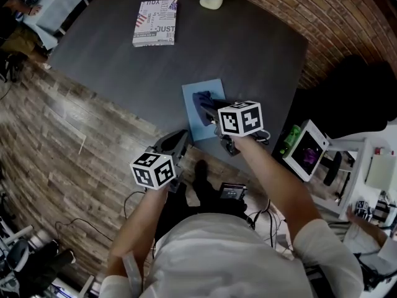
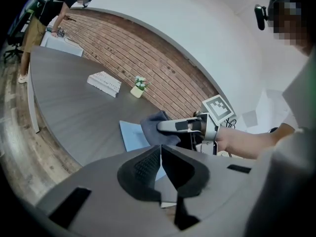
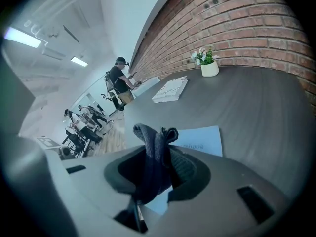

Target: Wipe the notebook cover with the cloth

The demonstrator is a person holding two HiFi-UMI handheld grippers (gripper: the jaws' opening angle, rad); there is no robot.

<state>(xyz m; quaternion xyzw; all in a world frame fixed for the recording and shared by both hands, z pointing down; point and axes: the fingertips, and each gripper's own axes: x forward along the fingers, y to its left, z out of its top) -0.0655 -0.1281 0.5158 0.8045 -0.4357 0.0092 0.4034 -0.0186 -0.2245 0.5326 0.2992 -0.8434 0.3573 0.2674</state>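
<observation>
Right claw (image 3: 159,154) clenched on cloth (image 3: 153,135) over notebook (image 3: 202,139); left claw (image 2: 161,154) clenched, empty

Open office, brick wall (image 3: 237,23), meeting table (image 1: 248,48), coworkers (image 3: 118,78)

Dim, muted indoor pictures with strong fisheye bending.
Ceiling strip lights (image 3: 22,37) glow bright in the right gripper view. The dark table (image 1: 248,48) carries a soft sheen and only faint shadows. Edges curve and fade into black corners, and surfaces nearest each lens look soft.
</observation>
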